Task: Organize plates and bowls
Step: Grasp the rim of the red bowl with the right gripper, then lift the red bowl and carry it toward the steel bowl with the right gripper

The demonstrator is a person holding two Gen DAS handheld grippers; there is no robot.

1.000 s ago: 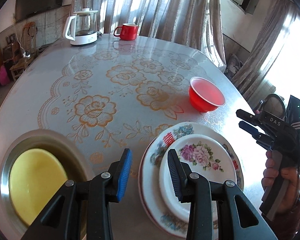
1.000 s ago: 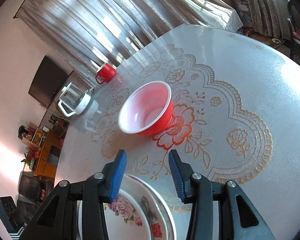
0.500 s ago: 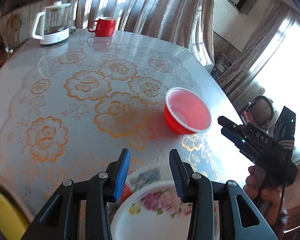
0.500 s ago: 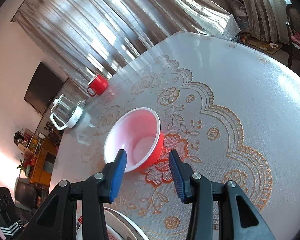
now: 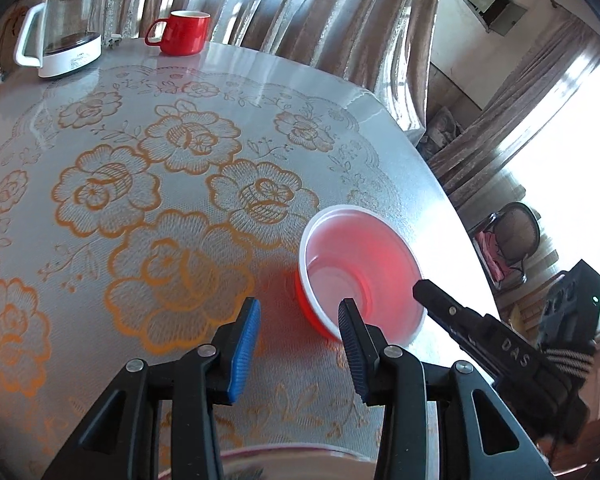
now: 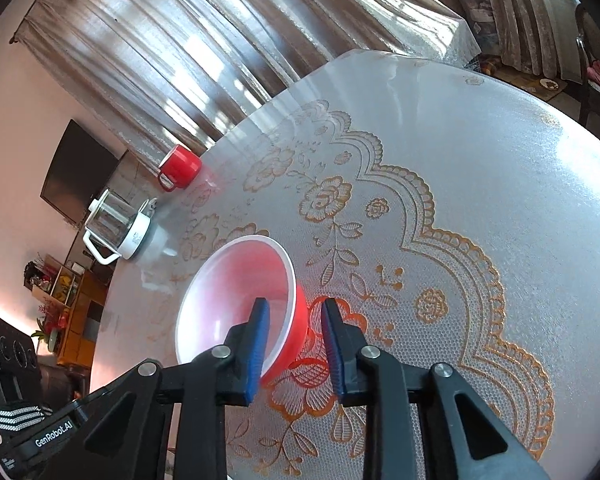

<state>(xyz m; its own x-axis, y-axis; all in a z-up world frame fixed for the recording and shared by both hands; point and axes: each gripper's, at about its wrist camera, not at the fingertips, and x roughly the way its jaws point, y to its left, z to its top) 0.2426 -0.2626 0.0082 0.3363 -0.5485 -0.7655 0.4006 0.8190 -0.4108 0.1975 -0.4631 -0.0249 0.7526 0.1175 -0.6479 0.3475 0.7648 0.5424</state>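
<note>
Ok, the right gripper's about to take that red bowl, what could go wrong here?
The right gripper straddles only the red bowl's thin near rim, so a pinch might tip or drop it. The bowl sits close to the table edge. The open left gripper hovers nearby; the two could bump.

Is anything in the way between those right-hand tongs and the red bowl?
Nothing visible. The right tongs are open and already straddle the rim of the red bowl, one finger inside and one outside. Only bare tablecloth lies around them.
</note>
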